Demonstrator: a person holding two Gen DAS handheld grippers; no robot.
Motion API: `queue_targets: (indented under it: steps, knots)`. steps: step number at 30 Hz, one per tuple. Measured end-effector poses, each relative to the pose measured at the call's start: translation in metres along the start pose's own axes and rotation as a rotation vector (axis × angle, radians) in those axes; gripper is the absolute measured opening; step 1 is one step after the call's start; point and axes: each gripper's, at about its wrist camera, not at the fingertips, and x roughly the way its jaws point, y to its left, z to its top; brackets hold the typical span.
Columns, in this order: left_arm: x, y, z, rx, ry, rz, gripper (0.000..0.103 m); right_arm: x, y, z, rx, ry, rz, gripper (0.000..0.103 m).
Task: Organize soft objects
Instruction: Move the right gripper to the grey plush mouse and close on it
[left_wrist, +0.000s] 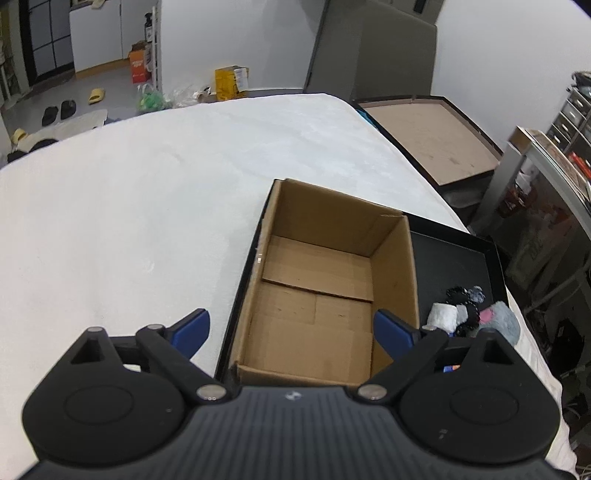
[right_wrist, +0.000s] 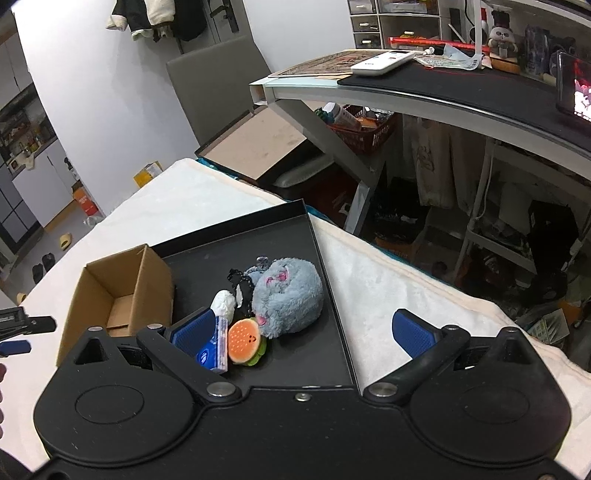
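**Soft toys piled on the tray, box empty, both grippers spread wide**

Soft toys (right_wrist: 273, 306) sit in a loose heap on the black tray (right_wrist: 295, 236), just right of the cardboard box (left_wrist: 321, 295), which stands on the same tray and shows nothing inside but its folded bottom flaps. Nothing looks sorted yet, so the step in hand appears to be the first pick.

Right gripper (right_wrist: 306, 332) hovers near the pile with its blue pads far apart and nothing between them. Left gripper (left_wrist: 291, 330) hangs over the near end of the box, jaws equally wide, also empty.

Biggest piece is the grey plush (right_wrist: 291, 299), rounded and fuzzy, with pink patches. It should squash under the pads, so a bite across its middle and a firm squeeze would likely serve best. Touching it on the left, the little burger toy (right_wrist: 246, 341) is orange, dimpled and disc-like; gripping it across its flat faces seems safer than across the rim. A white fluffy roll (right_wrist: 224, 304) and a black-and-white bit lie behind, tangled close, so lifting one could drag a neighbour. A blue packet (right_wrist: 212, 349) lies right at the left pad; what it is I cannot tell.

Box walls are stiff, plain corrugated card; the tray is smooth and matte, set on a white fleecy cover (left_wrist: 129, 206).
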Motion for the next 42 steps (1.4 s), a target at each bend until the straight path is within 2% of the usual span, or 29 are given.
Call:
queue_targets:
  steps: [9, 13, 17, 24, 26, 33, 42]
  knots:
    - [0.016, 0.013, 0.003, -0.020, 0.000, -0.014, 0.089, 0.030, 0.006, 0.000, -0.004, -0.004, -0.029, 0.102]
    - [0.031, 0.018, 0.002, -0.039, 0.029, -0.011, 0.073, 0.045, 0.008, 0.001, 0.002, 0.011, -0.039, 0.098]
    - [0.041, 0.020, 0.004, -0.043, 0.038, -0.010, 0.069, 0.060, 0.013, 0.001, 0.001, 0.020, -0.053, 0.098]
    - [0.065, 0.019, 0.004, -0.022, 0.069, 0.054, 0.060, 0.095, 0.022, 0.008, -0.009, 0.054, -0.090, 0.097]
    - [0.072, 0.022, 0.006, -0.047, 0.094, 0.031, 0.052, 0.105, 0.025, 0.009, -0.002, 0.067, -0.088, 0.097]
    - [0.085, 0.027, 0.006, -0.086, 0.131, 0.017, 0.040, 0.135, 0.035, 0.008, 0.006, 0.122, -0.092, 0.098]
    - [0.093, 0.023, 0.008, -0.025, 0.122, 0.068, 0.022, 0.162, 0.044, 0.006, 0.006, 0.171, -0.096, 0.099]
